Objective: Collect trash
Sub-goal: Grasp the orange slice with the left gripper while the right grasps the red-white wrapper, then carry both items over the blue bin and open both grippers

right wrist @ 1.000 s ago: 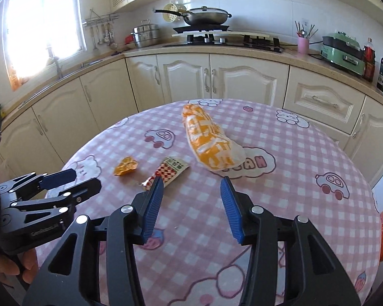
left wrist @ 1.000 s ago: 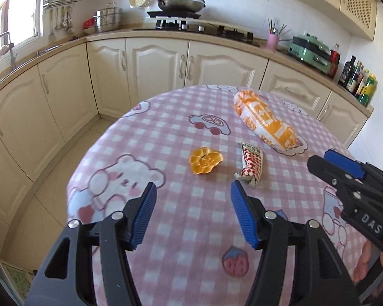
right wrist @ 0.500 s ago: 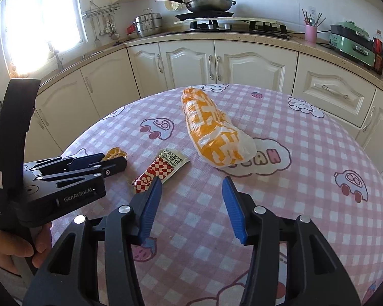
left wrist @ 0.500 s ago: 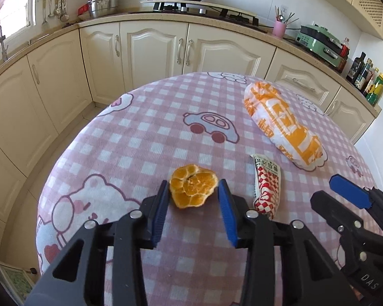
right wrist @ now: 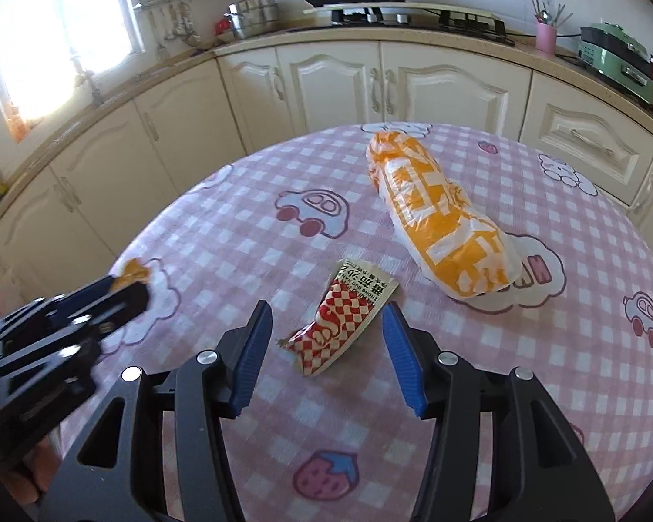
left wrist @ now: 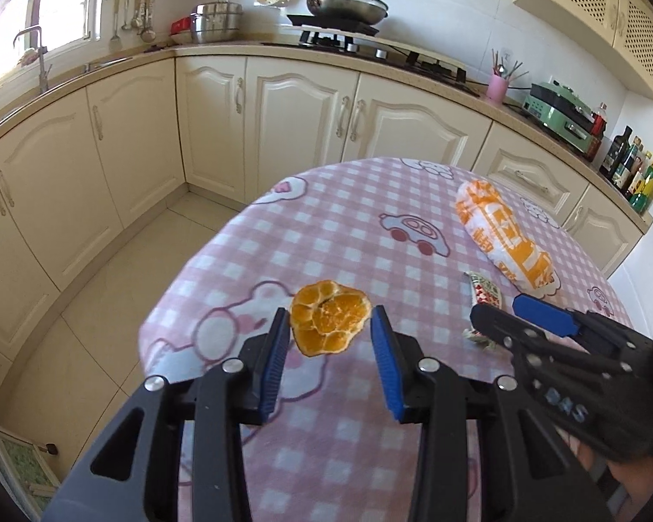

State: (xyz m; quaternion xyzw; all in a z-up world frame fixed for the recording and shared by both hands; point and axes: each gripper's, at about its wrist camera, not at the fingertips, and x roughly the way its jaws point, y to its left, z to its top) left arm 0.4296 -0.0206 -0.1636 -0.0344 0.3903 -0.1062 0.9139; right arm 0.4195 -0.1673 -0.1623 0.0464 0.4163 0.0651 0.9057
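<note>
- Step in hand, as I judge it: gather both scraps. Lift the peel (left wrist: 328, 324) clear before swinging, and centre the wrapper (right wrist: 341, 324) before squeezing.
- Left tongs (left wrist: 330, 334): half open, pinching the peel, which looks raised off the table (left wrist: 370, 226), left of the wrapper.
- Right tongs (right wrist: 326, 335): jaws just opening, straddling the wrapper without touching; it lies flat, just before the orange bag (right wrist: 439, 222).
</note>
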